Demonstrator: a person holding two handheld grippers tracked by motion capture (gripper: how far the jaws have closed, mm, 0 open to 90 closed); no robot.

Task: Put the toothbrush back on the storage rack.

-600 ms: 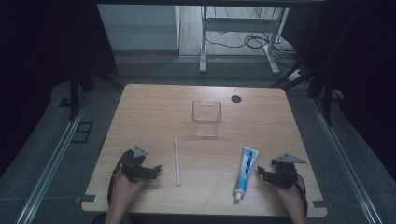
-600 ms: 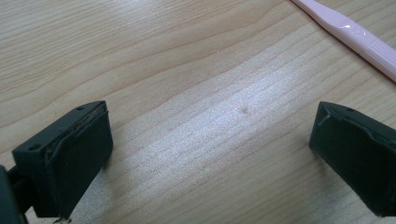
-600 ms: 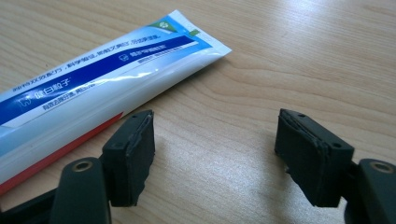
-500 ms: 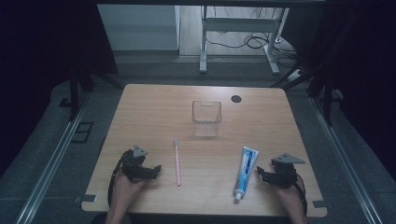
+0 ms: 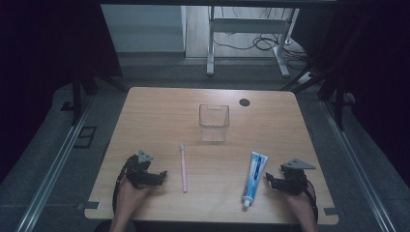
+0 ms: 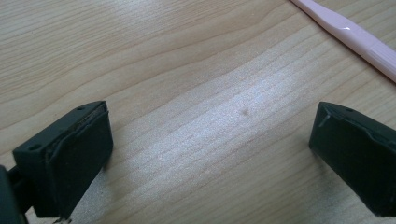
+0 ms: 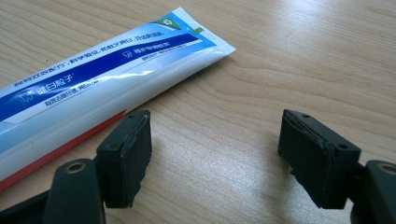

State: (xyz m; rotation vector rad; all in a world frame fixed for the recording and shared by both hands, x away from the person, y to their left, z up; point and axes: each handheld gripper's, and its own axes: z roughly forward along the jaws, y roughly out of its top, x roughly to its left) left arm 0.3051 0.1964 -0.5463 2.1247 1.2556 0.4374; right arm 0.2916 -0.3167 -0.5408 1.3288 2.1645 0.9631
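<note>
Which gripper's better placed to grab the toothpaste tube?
Right. The right gripper sits open right beside the toothpaste tube, tube just off one jaw in its own view. The left gripper is across the table, by the toothbrush.

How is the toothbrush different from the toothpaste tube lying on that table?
The toothbrush is thin and pink; the toothpaste tube is broad, blue and white. The toothbrush lies near the left gripper, the toothpaste tube beside the right gripper. Both lie flat on the wooden table, untouched, pointing toward the clear cup.
</note>
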